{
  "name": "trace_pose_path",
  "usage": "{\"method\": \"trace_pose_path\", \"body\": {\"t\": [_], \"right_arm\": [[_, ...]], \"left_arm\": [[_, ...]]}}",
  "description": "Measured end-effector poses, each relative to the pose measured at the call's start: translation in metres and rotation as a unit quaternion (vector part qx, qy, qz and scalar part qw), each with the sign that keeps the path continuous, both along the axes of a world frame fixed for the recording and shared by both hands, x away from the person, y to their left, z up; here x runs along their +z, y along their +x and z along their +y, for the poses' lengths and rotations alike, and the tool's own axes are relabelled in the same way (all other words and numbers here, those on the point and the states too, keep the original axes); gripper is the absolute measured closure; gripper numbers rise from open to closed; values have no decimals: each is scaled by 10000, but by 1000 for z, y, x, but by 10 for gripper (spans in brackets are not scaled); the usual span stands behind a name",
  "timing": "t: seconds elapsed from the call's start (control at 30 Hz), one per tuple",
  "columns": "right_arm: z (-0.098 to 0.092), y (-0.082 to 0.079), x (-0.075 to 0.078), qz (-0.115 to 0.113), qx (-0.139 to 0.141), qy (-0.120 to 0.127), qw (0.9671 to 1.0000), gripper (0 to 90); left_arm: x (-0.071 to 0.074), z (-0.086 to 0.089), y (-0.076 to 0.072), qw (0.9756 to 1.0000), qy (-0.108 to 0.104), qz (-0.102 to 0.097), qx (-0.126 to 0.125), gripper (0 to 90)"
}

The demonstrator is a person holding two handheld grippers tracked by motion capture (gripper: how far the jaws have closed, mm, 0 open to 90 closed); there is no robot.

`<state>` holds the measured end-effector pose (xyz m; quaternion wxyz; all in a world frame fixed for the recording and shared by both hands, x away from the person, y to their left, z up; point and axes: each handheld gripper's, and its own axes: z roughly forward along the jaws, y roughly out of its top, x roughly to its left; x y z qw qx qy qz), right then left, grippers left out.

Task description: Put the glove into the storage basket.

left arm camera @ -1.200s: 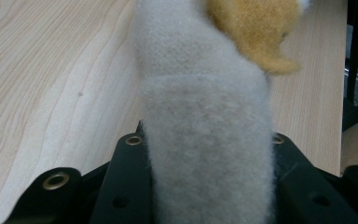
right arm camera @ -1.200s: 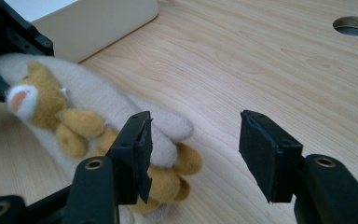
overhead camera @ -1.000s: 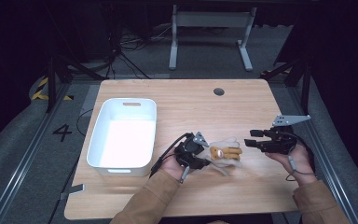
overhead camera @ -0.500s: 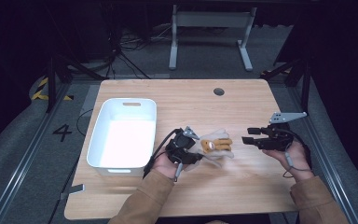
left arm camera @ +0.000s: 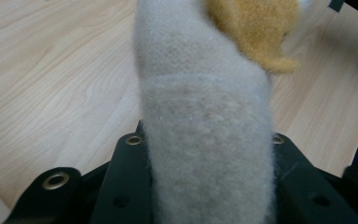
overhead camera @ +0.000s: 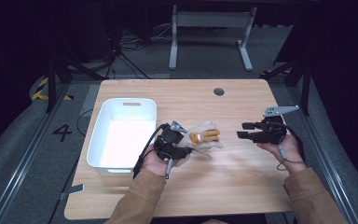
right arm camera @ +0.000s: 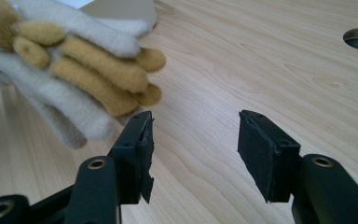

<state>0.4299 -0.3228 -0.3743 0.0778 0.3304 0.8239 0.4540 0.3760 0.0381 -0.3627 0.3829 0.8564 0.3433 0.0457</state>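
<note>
Soft glove (overhead camera: 204, 136) clamped at its cuff by the left gripper (overhead camera: 182, 148).
Light, limp and fuzzy; the right gripper (overhead camera: 242, 130), jaws apart, could best pinch its fingers.

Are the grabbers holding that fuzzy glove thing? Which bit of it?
The left gripper is shut on the fuzzy glove, pinching its grey cuff end; the yellow fingertips hang free. The right gripper is open and holds nothing.

Both forearms wear tan sleeves (overhead camera: 135, 200). Each hand carries a black gripper trailing a black cable: the left gripper (overhead camera: 186, 150) and the right gripper (overhead camera: 242, 130), which has a grey 3-cornered plate (overhead camera: 279, 111) on top. The 2 black jaws carry brass-ringed screw holes (right arm camera: 96, 164) and dark pads (right arm camera: 256, 149).
</note>
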Motion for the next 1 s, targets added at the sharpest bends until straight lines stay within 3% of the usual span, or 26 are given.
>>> {"method": "trace_pose_path", "body": {"t": [0.23, 0.47, 0.67, 1.0], "right_arm": [[-2, 4, -4, 68, -28, -18, 10000, 455], [-4, 5, -6, 95, -53, -32, 9999, 455], [-7, 4, -5, 84, -72, 6, 9999, 455], [-9, 5, -9, 145, -109, -34, 9998, 454]], "left_arm": [[3, 11, 4, 9994, -121, -179, 276, 694], [6, 15, 6, 9978, -201, -226, 595, 692], [11, 19, 9, 9968, -116, -279, 745, 692], [29, 26, 25, 9929, 173, -53, 1179, 690]]}}
